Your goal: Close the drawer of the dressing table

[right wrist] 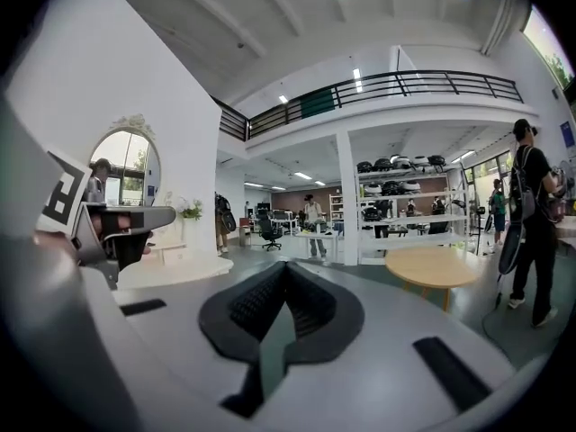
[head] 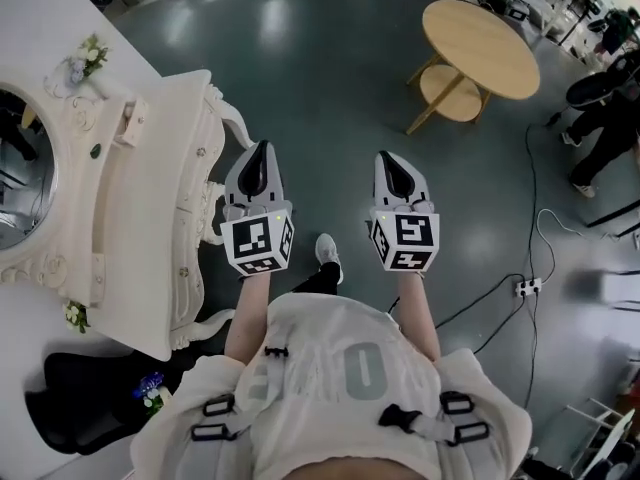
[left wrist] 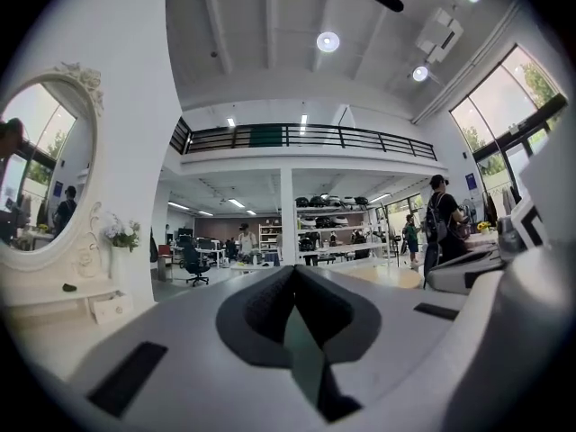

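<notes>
Dressing table (head: 160,168): off to the left of both pairs of fingers, with its carved front turned toward the person and its mirror (head: 20,183) further left again.
Drawer (head: 207,218): on that front, just left of the left fingers and a little behind their tips. It seems to stand slightly proud of the face (from above I cannot tell by how much).
Left gripper (head: 262,148): fingers pressed together with nothing between them. They point ahead over the bare floor, not at the drawer.
Right gripper (head: 389,158): fingers likewise closed and empty, level with the left pair and further from the table.
Round wooden table (head: 480,48): well ahead and right of the right fingers (no part of the task).
Step in hand: the approach, as I judge it. Neither pair of fingers touches the drawer.
Next move calls for: turning leftward so that the fingers face the drawer front. The nearer left pair should then be set squarely against the front and pushed straight in, since an off-centre push could jam it.
</notes>
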The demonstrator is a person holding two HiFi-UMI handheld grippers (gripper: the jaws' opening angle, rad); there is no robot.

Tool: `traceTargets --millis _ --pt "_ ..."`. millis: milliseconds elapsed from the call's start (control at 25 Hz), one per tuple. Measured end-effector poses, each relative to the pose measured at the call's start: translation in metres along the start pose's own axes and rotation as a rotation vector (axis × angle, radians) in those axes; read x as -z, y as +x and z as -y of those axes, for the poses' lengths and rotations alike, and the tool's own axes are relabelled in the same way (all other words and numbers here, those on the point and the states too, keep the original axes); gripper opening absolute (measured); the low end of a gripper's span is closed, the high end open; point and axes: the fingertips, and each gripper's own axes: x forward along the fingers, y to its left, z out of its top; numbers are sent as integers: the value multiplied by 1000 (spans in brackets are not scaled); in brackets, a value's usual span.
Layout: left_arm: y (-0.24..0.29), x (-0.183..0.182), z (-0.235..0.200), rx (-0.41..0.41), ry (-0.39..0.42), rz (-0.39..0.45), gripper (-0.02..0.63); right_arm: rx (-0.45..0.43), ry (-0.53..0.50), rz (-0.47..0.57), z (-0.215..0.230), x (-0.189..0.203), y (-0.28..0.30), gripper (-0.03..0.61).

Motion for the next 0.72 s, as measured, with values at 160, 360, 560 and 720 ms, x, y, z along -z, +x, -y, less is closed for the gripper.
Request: traceTargets --millis 160,360,560,720 --pt "48 1 -52 -71 -14 7 18 -76 -25 9 -16 -19 75 6" --pt "77 -6 -113 -176 -32 32 18 -202 -75 47 -55 -44 149 6" --pt "57 -11 -180 -365 -23 23 18 -425 -124 64 -132 -64 203 6" --pt "28 -12 -236 -519 -24 14 18 -593 -143 63 -202 -73 233 6"
